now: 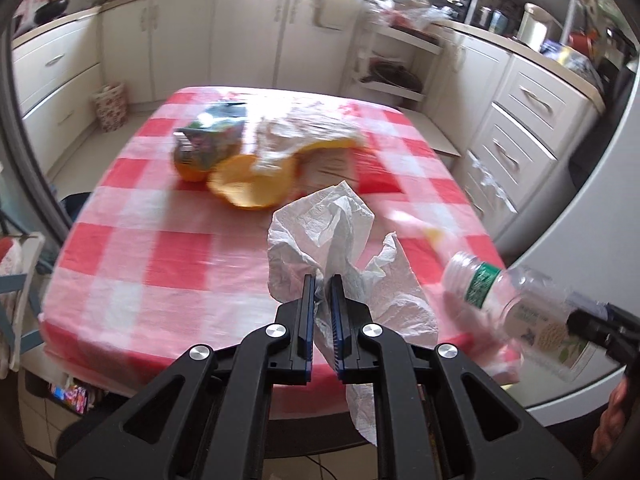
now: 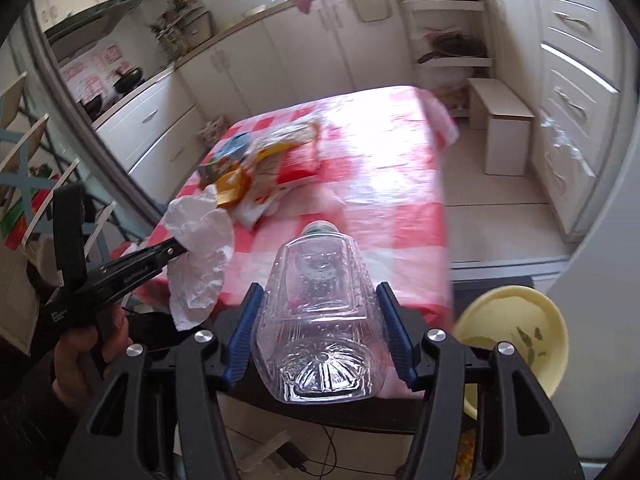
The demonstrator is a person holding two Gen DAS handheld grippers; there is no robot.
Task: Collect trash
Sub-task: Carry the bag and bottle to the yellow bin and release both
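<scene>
Two pieces lifted, a heap left on the table

The left gripper [image 1: 321,280] pinches one crumpled paper towel [image 1: 320,232]; the right gripper [image 2: 318,308] clamps one empty plastic bottle [image 2: 318,320] (cap off). On the checked tablecloth [image 1: 160,240] remain one orange peel [image 1: 248,188], a carton [image 1: 212,136] and a plastic bag [image 1: 304,132].

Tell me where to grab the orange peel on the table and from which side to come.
Take the orange peel by its raised near rim, coming from above on the near side. It lies open side up like a shallow cup, so a thin upright edge is offered to the fingers. A crumpled plastic wrapper drapes over its far side, and a juice carton crowds its left, so avoid those approaches.
</scene>
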